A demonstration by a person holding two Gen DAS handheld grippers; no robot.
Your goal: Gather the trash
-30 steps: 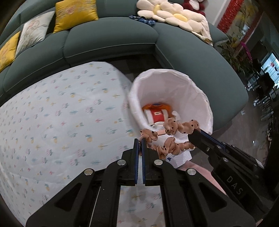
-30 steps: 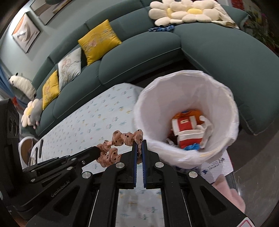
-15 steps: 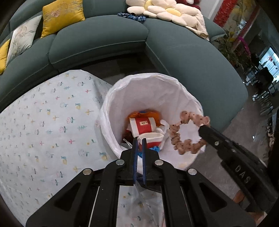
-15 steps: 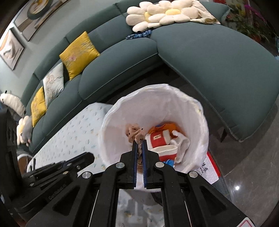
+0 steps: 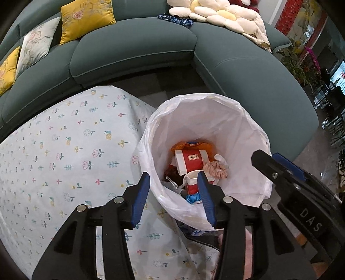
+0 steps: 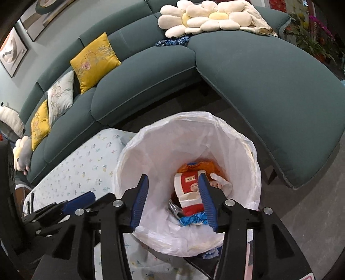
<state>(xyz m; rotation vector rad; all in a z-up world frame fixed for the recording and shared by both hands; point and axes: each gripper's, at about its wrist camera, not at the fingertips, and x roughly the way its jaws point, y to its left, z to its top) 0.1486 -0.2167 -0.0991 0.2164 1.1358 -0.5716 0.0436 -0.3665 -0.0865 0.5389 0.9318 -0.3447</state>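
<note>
A bin lined with a white bag [image 5: 215,120] [image 6: 163,137] stands beside the table. Inside lie a red-and-white carton [image 5: 190,164] [image 6: 189,185], orange wrapping [image 5: 185,145], blue scraps [image 6: 192,220] and a pinkish spotted frilly piece [image 5: 215,169]. My left gripper [image 5: 173,183] is open and empty, straddling the bin's near rim. My right gripper [image 6: 173,187] is open and empty above the bin's mouth; it also shows at the right of the left wrist view [image 5: 280,172].
A table with a flower-print cloth [image 5: 64,155] [image 6: 86,165] lies left of the bin. A curved dark-green sofa [image 5: 133,47] [image 6: 258,71] with yellow cushions [image 5: 86,17] and a daisy cushion [image 6: 202,17] wraps behind. Grey floor [image 6: 306,215] lies to the right.
Both grippers have opened. The pinkish spotted frilly piece that the right gripper held has dropped into the bin. The left gripper has moved closer to the bin's rim.
</note>
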